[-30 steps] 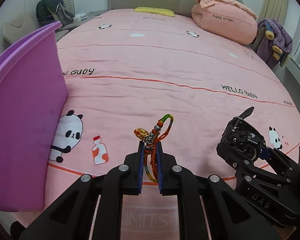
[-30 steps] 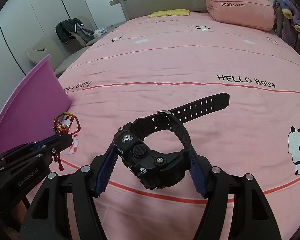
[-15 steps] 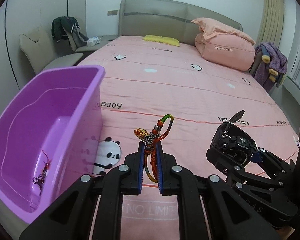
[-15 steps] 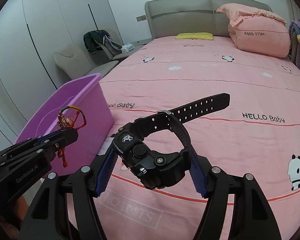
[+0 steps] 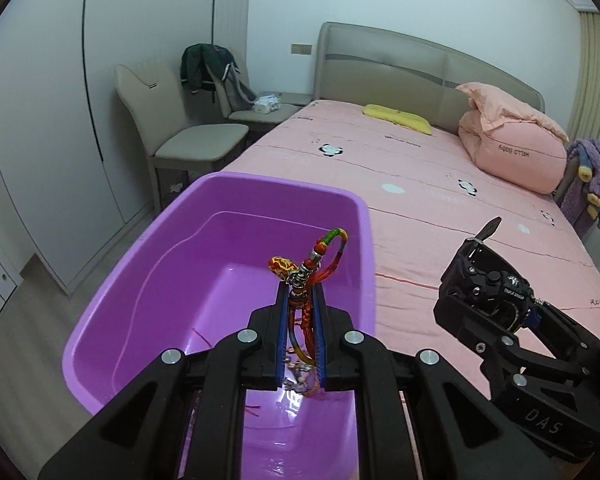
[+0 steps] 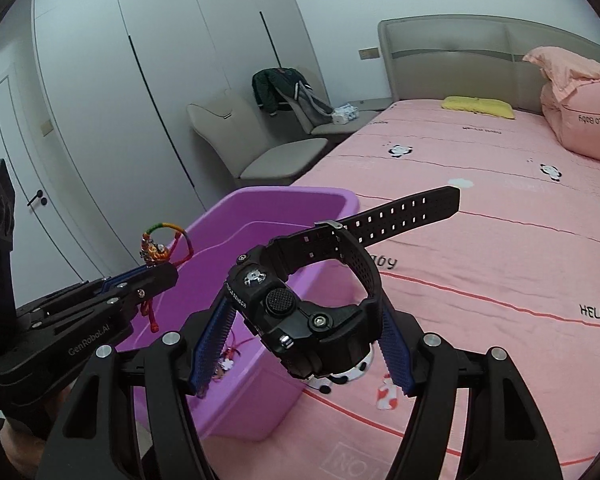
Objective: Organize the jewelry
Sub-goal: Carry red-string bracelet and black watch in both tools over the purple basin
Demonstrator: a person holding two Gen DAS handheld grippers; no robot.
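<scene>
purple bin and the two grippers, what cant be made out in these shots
- Purple bin floor, left wrist view: the left gripper covers the near part; small jewelry beneath it is too small to identify.
- Beaded bracelet: its lower loop is hidden between the pads.
- Black watch dial, right wrist view: turned away, unreadable.
- Right gripper: the watch hides one pad's contact.

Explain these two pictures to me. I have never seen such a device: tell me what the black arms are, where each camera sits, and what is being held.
No robot here: a person holds a two-finger clamp in each hand, with a camera looking along its fingers. One picture comes from the left clamp, one from the right. The left gripper pinches a colourful braided bracelet above a purple tub, which stands on a pink bed and already holds some small jewelry. The right gripper clamps a black watch, beside the tub's rim.
</scene>
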